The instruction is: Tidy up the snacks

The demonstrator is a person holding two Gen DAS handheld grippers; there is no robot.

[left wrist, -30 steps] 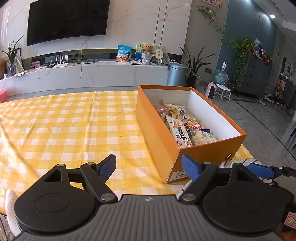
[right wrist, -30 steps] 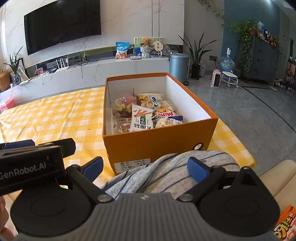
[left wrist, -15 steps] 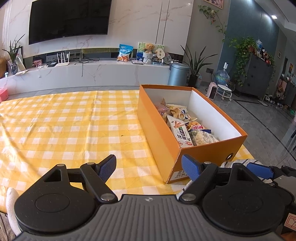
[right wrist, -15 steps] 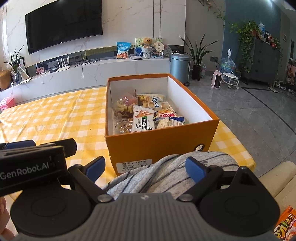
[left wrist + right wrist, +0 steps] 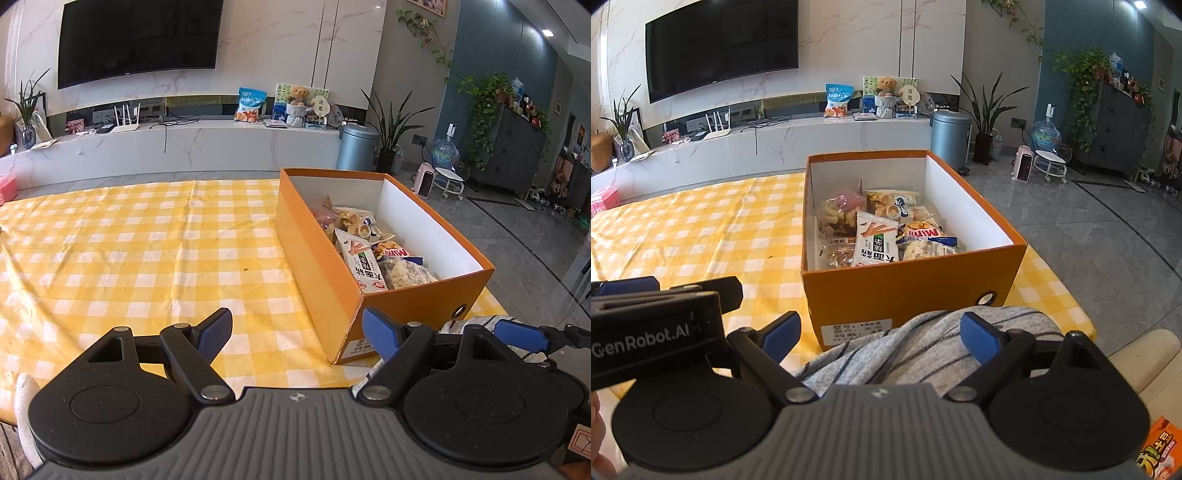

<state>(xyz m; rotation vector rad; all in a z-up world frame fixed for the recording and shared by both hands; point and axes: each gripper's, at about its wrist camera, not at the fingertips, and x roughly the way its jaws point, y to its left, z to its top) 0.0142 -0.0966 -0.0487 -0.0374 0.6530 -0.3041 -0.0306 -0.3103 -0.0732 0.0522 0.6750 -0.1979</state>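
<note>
An orange box [image 5: 908,288] of snack packets [image 5: 875,242] is seen on the checked table [image 5: 147,243]. Both the left tool [image 5: 297,332] and right tool [image 5: 881,330] are spread wide, empty. The box's near label is partly hidden by striped cloth [image 5: 923,350]; an orange packet [image 5: 1158,456] is cut off at the corner.

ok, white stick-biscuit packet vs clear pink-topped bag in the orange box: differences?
The white stick-biscuit packet is opaque and printed; the clear pink-topped bag shows its contents. The packet lies nearer the front wall, the bag farther back on the left. Both sit inside the orange cardboard box, ungripped.
</note>
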